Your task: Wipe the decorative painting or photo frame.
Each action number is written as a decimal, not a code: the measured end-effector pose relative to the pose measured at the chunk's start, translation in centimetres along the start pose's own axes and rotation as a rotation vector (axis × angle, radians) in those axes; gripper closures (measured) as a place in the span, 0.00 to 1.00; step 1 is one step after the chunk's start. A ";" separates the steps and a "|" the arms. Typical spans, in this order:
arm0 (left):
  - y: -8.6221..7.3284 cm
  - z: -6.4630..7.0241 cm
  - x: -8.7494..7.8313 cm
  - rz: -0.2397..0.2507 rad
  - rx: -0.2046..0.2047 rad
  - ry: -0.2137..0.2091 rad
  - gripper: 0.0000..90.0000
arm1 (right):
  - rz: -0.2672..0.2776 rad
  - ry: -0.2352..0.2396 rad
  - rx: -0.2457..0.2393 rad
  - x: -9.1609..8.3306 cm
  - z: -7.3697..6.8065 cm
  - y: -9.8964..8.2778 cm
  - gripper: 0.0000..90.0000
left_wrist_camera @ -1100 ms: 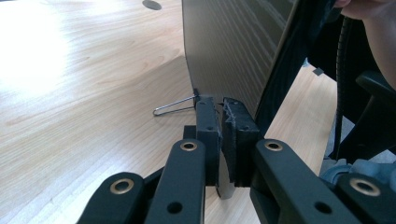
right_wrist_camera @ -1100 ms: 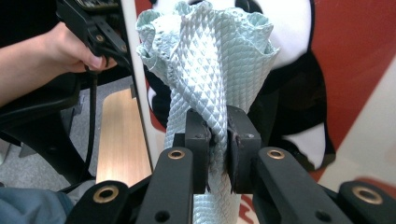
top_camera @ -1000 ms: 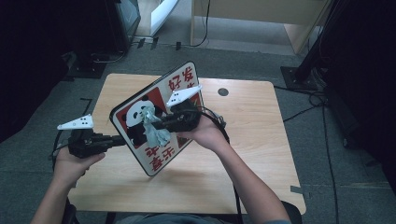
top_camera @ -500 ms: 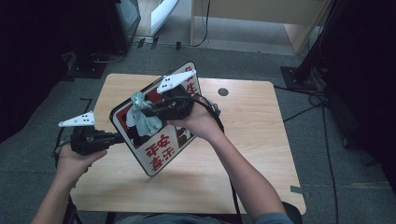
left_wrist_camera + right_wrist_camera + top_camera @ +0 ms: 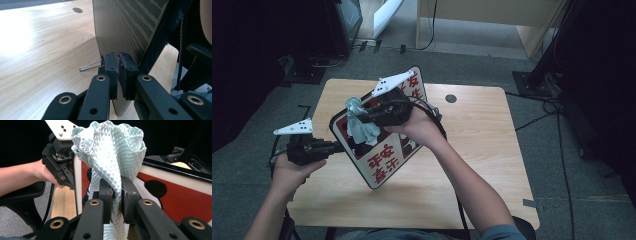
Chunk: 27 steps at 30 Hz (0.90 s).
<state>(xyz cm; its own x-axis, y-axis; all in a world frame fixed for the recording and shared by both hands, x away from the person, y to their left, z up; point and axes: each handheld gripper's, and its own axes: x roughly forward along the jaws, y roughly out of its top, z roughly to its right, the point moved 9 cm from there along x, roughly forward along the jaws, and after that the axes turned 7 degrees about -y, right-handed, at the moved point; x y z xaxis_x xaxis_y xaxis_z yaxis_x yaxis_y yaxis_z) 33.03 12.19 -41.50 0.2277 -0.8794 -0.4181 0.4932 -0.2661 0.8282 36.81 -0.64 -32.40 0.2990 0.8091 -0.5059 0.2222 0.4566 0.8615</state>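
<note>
Cloth (image 5: 110, 155) sits bunched between my right fingers (image 5: 128, 195), which are clamped on it, and over the last second I have carried it up the face of the sign (image 5: 384, 150): it was down by the panda picture near the middle, now it rides at the upper left part of the red panel, close to the top edge. In the high view the right gripper (image 5: 362, 117) presses the wad against the board from above.

My left gripper (image 5: 334, 147) has not shifted. Its fingers (image 5: 111, 67) are shut on the sign's lower left edge, and in the left gripper view the grey back of the board rises straight from between them, tilted over the tabletop (image 5: 482, 150), with a bent wire clip (image 5: 90, 66) lying just beyond the fingertips.

I read this as a wiping stroke reaching the top of its travel. The lower half with the characters, below and away from my right fingers, likely needs the next pass.
</note>
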 end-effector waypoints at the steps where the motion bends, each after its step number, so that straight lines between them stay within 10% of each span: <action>1: 0.0 0.0 0.0 0.001 0.000 0.000 0.95 | -0.003 0.001 0.000 0.0 -0.1 0.0 0.90; 27: 0.0 0.1 0.0 -0.008 0.004 0.000 0.96 | -0.012 0.046 -0.003 1.1 -1.4 -0.6 0.90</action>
<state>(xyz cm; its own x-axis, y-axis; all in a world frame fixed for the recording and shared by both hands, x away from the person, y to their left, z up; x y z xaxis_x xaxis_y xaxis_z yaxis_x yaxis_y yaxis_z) 32.97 12.11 -41.44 0.2235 -0.8775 -0.4244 0.4918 -0.2744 0.8264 35.65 0.47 -33.40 0.2531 0.8198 -0.5137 0.2227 0.4674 0.8555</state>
